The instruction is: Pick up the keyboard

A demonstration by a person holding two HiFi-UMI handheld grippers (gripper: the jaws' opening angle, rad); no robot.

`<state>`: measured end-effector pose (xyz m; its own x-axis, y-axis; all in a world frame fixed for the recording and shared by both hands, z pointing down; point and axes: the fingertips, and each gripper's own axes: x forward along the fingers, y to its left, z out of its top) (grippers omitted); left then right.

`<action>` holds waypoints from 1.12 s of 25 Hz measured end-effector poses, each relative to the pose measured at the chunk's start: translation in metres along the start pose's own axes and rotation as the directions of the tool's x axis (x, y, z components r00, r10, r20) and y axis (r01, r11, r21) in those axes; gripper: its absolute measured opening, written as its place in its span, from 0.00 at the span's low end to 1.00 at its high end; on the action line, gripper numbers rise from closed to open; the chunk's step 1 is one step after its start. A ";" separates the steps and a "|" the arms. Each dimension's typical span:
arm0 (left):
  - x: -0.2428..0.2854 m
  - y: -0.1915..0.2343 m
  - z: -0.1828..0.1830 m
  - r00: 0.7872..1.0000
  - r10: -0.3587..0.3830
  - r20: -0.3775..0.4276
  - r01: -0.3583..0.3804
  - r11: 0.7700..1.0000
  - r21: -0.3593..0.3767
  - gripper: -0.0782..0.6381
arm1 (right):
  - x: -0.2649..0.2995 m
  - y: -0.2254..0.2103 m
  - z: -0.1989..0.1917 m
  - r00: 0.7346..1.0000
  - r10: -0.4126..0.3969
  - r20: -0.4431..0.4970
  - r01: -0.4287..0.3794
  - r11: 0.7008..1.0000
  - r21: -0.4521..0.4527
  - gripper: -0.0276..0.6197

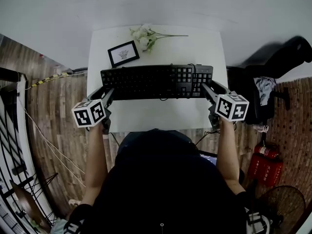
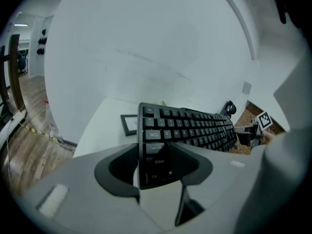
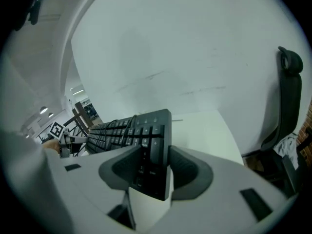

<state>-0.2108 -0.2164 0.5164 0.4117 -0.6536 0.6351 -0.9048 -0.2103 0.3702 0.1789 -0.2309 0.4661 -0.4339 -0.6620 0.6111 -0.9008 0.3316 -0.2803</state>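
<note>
Clamping the keyboard (image 1: 156, 82) at its left end: left gripper (image 1: 106, 94) | right gripper (image 1: 206, 89) clamped its right end | keyboard hung over the tabletop (image 1: 161, 116) centre.

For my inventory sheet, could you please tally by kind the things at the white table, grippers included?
keyboard: 1
picture frame: 1
flower sprig: 1
grippers, left gripper and right gripper, each clamped on one end of the keyboard: 2
Total: 5

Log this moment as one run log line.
left claw: shut on keyboard left end | right claw: shut on right end | keyboard: held above table
</note>
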 end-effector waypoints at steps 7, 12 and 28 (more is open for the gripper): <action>-0.036 -0.024 0.062 0.981 0.013 0.194 -0.035 0.993 0.110 0.41 | -0.028 0.011 0.052 0.982 0.025 0.185 -0.010 0.997 -0.080 0.34; -0.063 -0.040 0.099 0.946 0.014 0.322 -0.069 0.985 0.160 0.41 | -0.047 0.019 0.088 0.947 0.064 0.314 -0.020 0.990 -0.140 0.34; -0.133 -0.102 0.131 0.775 -0.010 0.631 -0.198 0.945 0.259 0.41 | -0.115 0.024 0.137 0.802 0.187 0.568 -0.003 0.951 -0.310 0.34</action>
<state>-0.1878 -0.2035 0.3051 0.2602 -0.9637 0.0605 -0.9651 -0.2575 0.0485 0.2044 -0.2392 0.2874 -0.5263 -0.8501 0.0173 -0.8500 0.5254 -0.0387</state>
